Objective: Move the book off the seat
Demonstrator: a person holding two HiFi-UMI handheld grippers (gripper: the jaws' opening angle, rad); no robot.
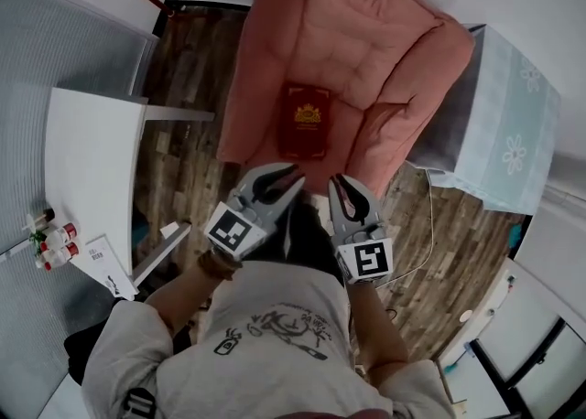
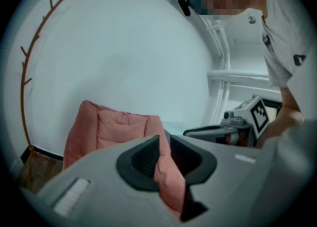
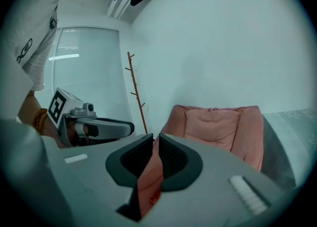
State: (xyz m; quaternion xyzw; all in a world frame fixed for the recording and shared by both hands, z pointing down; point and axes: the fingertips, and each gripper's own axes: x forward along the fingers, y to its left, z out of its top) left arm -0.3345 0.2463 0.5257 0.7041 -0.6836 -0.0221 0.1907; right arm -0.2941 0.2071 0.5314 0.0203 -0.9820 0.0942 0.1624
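Note:
A dark red book [image 1: 305, 122] with a gold emblem lies flat on the seat of the pink cushioned armchair [image 1: 366, 42]. Both grippers are held in front of the chair, short of the book. My left gripper [image 1: 291, 173] points at the seat's front edge, its jaws a narrow slit apart with nothing between them. My right gripper [image 1: 341, 184] is beside it, jaws also barely parted and empty. In the left gripper view the left gripper [image 2: 165, 139] faces the armchair [image 2: 109, 127]. In the right gripper view the right gripper [image 3: 155, 137] faces the armchair [image 3: 218, 124]. The book is hidden in both gripper views.
A white table [image 1: 87, 170] stands at the left with small bottles [image 1: 55, 243] and a booklet [image 1: 103, 262]. A grey side unit under a light blue cloth [image 1: 508, 124] adjoins the chair's right. A cable [image 1: 426, 225] lies on the wood floor. A brown coat rack [image 3: 136, 92] stands by the wall.

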